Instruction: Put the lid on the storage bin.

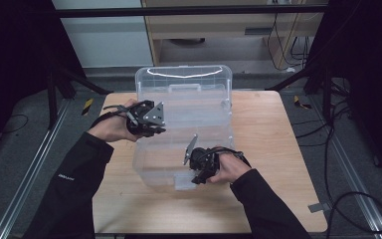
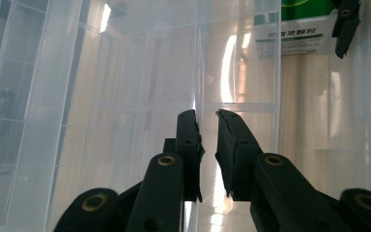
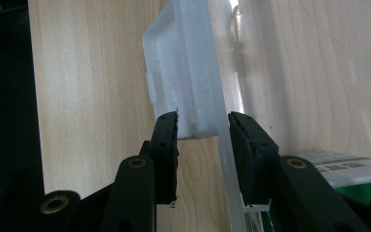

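A clear plastic storage box (image 1: 151, 167) lies on the wooden table (image 1: 273, 149) with its lid (image 1: 184, 79) standing up at the back. My left gripper (image 1: 155, 130) is at the box's left side. In the left gripper view its jaws (image 2: 206, 116) straddle a thin clear wall (image 2: 196, 72); the wall runs along the left pad and a gap shows before the right pad. My right gripper (image 1: 195, 178) is at the front right of the box. Its jaws (image 3: 203, 118) are shut on the front wall and its latch tab (image 3: 183, 87).
A green-and-white packet (image 2: 294, 34) (image 3: 348, 169) lies inside the box near the right gripper. Bare wood stretches to the right and front of the box. Black frame legs, metal rails and cables (image 1: 338, 199) surround the table on the floor.
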Demonstrator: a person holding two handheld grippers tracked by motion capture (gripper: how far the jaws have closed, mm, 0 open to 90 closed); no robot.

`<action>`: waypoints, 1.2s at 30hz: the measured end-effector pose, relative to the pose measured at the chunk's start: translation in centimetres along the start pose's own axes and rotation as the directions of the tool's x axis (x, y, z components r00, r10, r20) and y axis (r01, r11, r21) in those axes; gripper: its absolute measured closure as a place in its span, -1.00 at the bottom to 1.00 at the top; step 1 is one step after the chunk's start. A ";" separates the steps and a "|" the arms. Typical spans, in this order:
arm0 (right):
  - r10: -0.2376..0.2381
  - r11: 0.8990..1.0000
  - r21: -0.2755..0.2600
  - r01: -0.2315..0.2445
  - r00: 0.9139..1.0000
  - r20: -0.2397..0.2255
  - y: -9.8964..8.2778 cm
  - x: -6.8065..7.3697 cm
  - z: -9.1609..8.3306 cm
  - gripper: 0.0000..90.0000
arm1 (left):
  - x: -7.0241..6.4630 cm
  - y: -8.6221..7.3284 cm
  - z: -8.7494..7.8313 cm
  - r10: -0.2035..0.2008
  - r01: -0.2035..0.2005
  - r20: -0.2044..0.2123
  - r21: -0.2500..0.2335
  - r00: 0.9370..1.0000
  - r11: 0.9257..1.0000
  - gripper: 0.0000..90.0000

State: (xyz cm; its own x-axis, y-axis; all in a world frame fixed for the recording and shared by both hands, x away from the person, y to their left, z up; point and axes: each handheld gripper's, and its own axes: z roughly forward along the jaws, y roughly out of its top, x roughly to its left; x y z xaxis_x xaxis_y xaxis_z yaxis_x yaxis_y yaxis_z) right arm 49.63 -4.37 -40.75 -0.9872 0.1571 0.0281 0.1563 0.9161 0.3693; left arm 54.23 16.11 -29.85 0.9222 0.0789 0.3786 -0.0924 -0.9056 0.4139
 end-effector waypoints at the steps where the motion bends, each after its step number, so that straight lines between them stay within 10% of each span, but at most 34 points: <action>1: 0.000 1.000 0.000 0.000 1.000 0.000 0.0 0.0 0.0 0.43 | 0.0 0.0 0.0 0.000 0.000 0.000 0.000 1.000 1.000 0.74; 36: -0.018 1.000 -0.014 0.018 0.999 0.027 -0.2 0.4 -0.1 0.42 | -2.6 -0.6 0.0 0.009 -0.009 0.017 -0.018 1.000 1.000 0.73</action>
State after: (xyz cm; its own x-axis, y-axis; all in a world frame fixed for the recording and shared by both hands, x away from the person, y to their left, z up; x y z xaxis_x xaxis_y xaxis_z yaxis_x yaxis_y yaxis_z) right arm 49.24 -4.53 -40.72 -0.9886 0.1504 -0.0032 0.1378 0.9136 0.3825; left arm 51.89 16.47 -31.13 0.9274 0.0635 0.3687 -0.1074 -0.8988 0.4250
